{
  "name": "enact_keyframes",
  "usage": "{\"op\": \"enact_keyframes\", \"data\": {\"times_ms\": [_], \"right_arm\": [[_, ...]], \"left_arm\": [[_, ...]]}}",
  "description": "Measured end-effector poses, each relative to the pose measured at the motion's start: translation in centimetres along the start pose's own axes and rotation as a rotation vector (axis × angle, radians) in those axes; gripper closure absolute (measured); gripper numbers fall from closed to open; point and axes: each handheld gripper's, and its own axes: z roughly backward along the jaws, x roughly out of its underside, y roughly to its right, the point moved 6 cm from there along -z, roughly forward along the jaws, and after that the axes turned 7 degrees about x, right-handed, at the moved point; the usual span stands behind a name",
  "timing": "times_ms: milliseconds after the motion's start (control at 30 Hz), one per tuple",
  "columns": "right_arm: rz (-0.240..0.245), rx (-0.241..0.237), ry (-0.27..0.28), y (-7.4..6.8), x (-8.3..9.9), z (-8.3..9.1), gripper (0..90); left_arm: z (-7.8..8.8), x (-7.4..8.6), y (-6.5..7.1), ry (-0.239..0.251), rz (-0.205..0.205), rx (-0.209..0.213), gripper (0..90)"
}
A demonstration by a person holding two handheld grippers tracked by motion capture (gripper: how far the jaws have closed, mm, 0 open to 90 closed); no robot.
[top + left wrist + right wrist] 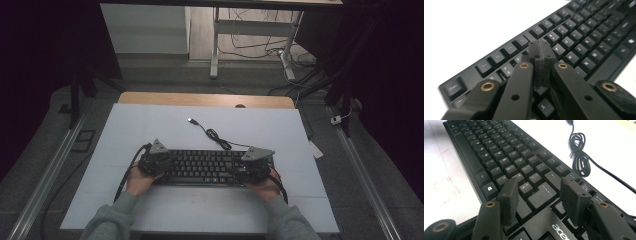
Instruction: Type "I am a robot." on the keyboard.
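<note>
On the white mat [150,125] that covers the table, I have the black keyboard [202,167] lying flat and level, its long side running across in front of me, nearer the mat's close edge than its far one. Everything else I place against that keyboard. Its cable [216,136] leaves the far edge towards the right end, gathers into a small loose coil just behind the keyboard, and runs on to a plug [191,120] lying on the mat further back.

My left gripper [154,161] sits over the keyboard's left end, my hand [136,181] behind it at the near edge. In the left gripper view its jaws are pressed together with nothing between them, the joined tips [539,53] standing over the upper letter rows, a little in from the escape key; I cannot tell whether they touch a key.

My right gripper [252,167] is over the keyboard's right end. In the right gripper view its jaws stand apart, gripping nothing, with the enter key [543,194] showing in the gap between the two pads [509,195]. The pads hang just above the keys near the maker's logo [562,232] on the keyboard's frame.
</note>
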Motion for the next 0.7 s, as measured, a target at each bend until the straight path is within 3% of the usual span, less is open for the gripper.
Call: {"op": "enact_keyframes", "data": {"times_ms": [200, 333, 433, 700], "right_arm": [[0.002, 0.002, 0.002, 0.0, 0.0, 0.1, 49.6], [0.000, 0.001, 0.005, 0.0, 0.0, 0.1, 49.6], [-0.007, 0.002, 0.006, 0.1, 0.0, 0.1, 49.6], [-0.010, 0.002, 0.008, 0.1, 0.0, 0.1, 49.6]], "left_arm": [[2.2, 0.1, 0.8, 0.053, 0.010, 0.045, 85.0], [2.9, 0.7, 1.2, 0.053, 0.011, 0.087, 67.4], [3.1, 1.1, 1.2, 0.055, 0.027, 0.084, 54.1], [3.6, 1.6, 1.1, 0.056, 0.064, 0.095, 41.5]]}}
